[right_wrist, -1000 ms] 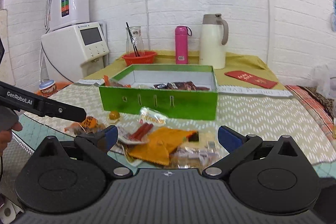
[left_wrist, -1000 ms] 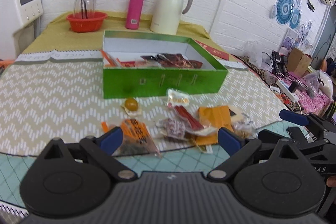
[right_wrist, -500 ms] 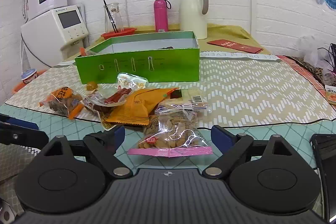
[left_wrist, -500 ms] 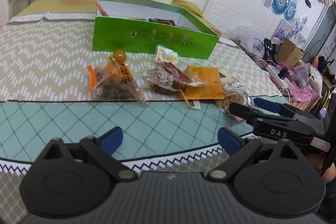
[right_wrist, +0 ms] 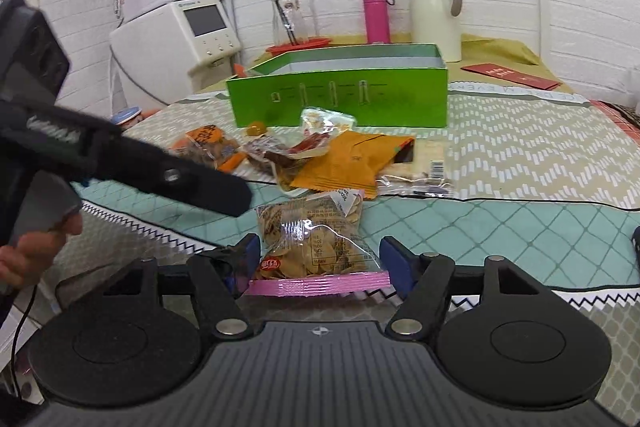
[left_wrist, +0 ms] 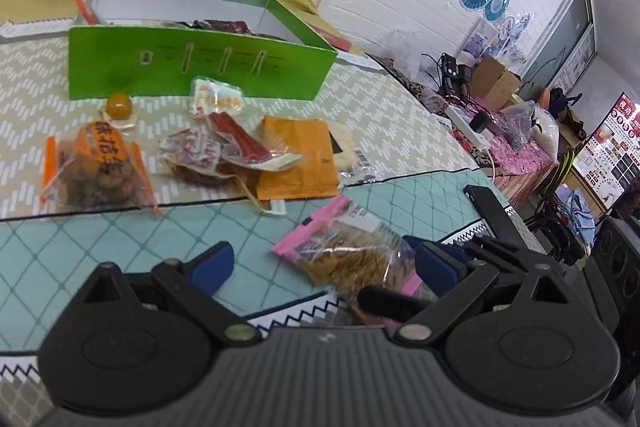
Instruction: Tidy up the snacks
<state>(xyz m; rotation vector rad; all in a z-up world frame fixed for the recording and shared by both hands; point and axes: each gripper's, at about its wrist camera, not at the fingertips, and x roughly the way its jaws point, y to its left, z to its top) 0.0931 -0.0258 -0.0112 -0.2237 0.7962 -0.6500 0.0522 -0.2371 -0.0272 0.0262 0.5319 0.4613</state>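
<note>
While the right gripper (right_wrist: 320,263) straddled the pink-edged snack bag (right_wrist: 316,239) at the near edge of the table, its jaws stood spread, not yet closed on it. The left gripper (left_wrist: 320,267) hovered beside it, jaws apart and empty. I judged this the start of a pick: pinch the bag, then carry it to the green box (right_wrist: 340,99) beyond the heap of other packets (right_wrist: 304,155). A teal and chevron cloth (right_wrist: 520,155) covered the table; white brick walls stood behind.

Right tool (right_wrist: 320,259) brackets the pink-edged snack bag (right_wrist: 314,239).
</note>
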